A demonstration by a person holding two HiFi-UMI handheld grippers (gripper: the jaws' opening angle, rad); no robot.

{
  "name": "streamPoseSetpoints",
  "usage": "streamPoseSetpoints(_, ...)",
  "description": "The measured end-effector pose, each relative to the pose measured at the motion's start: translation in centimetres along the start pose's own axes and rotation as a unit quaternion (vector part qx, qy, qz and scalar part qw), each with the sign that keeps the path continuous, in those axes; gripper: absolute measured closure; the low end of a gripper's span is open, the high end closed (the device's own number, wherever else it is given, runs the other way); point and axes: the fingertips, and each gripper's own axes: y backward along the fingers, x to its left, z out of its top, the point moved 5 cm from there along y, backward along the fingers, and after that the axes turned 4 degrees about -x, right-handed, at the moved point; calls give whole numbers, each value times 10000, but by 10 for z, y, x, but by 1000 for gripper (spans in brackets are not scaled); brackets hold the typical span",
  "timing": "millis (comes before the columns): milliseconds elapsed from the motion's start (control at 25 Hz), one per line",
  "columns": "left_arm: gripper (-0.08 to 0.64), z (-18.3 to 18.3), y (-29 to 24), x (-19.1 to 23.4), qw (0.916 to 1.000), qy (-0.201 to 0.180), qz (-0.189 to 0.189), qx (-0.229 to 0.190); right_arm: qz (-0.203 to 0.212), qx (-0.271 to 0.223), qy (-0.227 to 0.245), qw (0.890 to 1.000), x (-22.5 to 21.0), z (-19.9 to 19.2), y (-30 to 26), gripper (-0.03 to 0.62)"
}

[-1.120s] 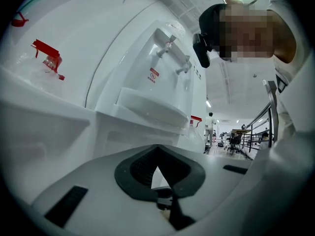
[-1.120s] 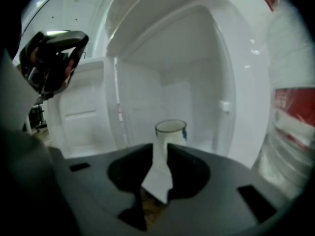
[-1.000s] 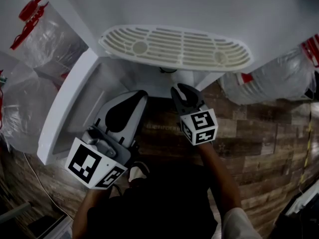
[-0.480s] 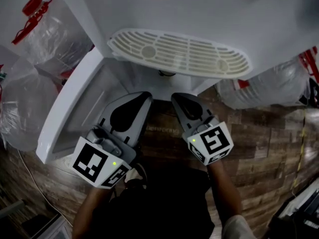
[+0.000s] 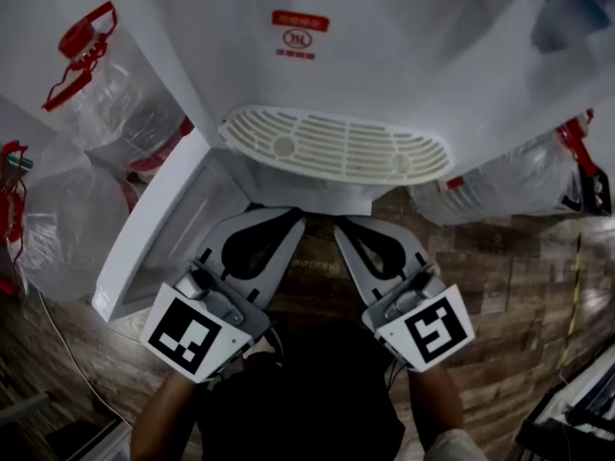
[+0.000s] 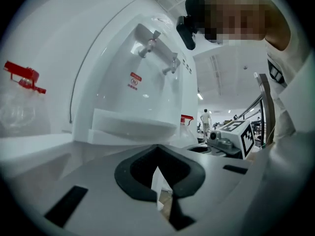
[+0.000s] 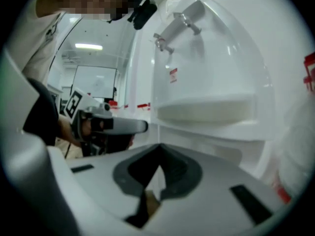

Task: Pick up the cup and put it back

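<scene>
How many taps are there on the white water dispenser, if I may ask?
2. One pale grey tap sits upper left in the white water dispenser recess; the other is beside it, lower right. None seems hidden.

This looks like a large open workplace, an office or a lab hall: a white water dispenser (image 5: 404,56) with a drip tray (image 5: 336,147) stands on a wood-pattern floor (image 5: 509,286), big clear water bottles (image 5: 106,104) beside it, and ceiling lights (image 6: 199,96) shine above a distant person (image 6: 205,119)
</scene>
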Motion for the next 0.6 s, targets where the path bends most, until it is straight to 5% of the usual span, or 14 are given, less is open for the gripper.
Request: streamPoseSetpoints(600, 552, 96, -2, -31, 9997, -228, -127, -1, -32, -389, -101, 9992, 18, 120, 22, 569)
